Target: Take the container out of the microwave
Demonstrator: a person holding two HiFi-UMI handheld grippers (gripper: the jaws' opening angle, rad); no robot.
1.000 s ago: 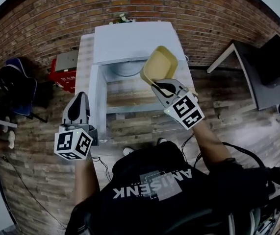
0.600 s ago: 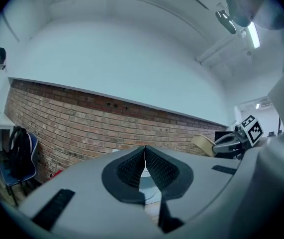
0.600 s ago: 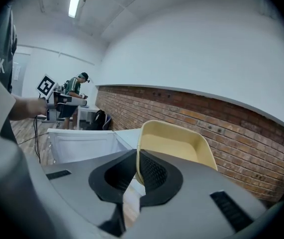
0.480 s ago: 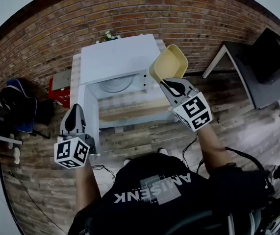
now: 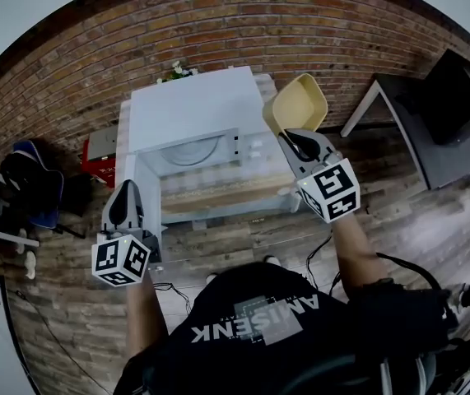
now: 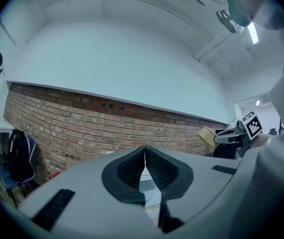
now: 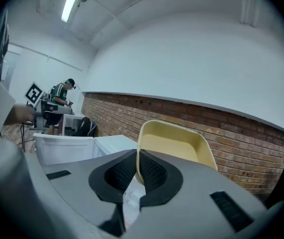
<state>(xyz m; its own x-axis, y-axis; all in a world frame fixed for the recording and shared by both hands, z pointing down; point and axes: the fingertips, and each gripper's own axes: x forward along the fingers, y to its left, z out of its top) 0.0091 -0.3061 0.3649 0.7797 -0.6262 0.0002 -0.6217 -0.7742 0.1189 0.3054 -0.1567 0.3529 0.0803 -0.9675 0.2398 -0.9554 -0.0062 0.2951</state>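
The pale yellow container hangs in the air, to the right of the white microwave and clear of it. My right gripper is shut on its near rim. In the right gripper view the pads pinch the rim and the container tilts up beyond them. The microwave's cavity with its round turntable stands open, the door swung out to the left. My left gripper hovers in front of that door, shut with nothing in it; its pads meet.
The microwave stands on a wooden table. A red box and a blue chair are on the floor at left. A dark desk stands at right. A brick wall runs behind. A person stands far off.
My right gripper has carried the container up and to the right, away from the microwave's opening. My left gripper has drifted slightly left, staying shut.
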